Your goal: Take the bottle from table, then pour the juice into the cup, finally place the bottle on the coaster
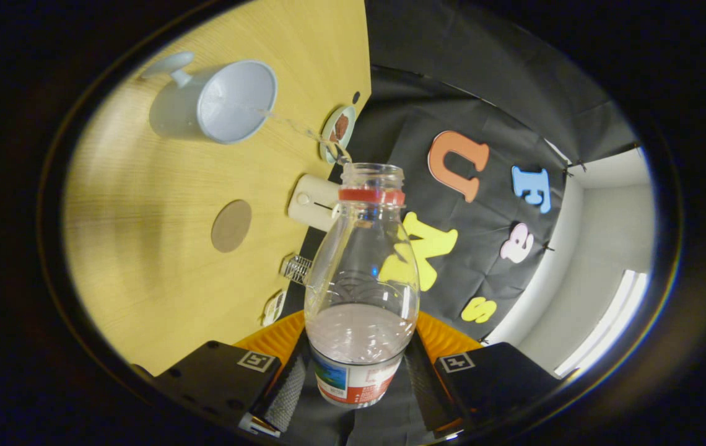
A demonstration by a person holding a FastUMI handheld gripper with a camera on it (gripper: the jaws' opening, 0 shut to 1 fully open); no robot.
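Pour step now. Gripper (356,378) fingers squeeze bottle (362,272) at label end, tipped over table (142,248). Thin stream runs from open neck into cup (236,102). Next, I think: stand bottle up, set on coaster (231,225), nearer than cup.

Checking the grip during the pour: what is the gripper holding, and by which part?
The gripper is shut on the bottle, its jaws pressing on either side of the labelled lower body near the base, while liquid streams from the open mouth toward the cup.
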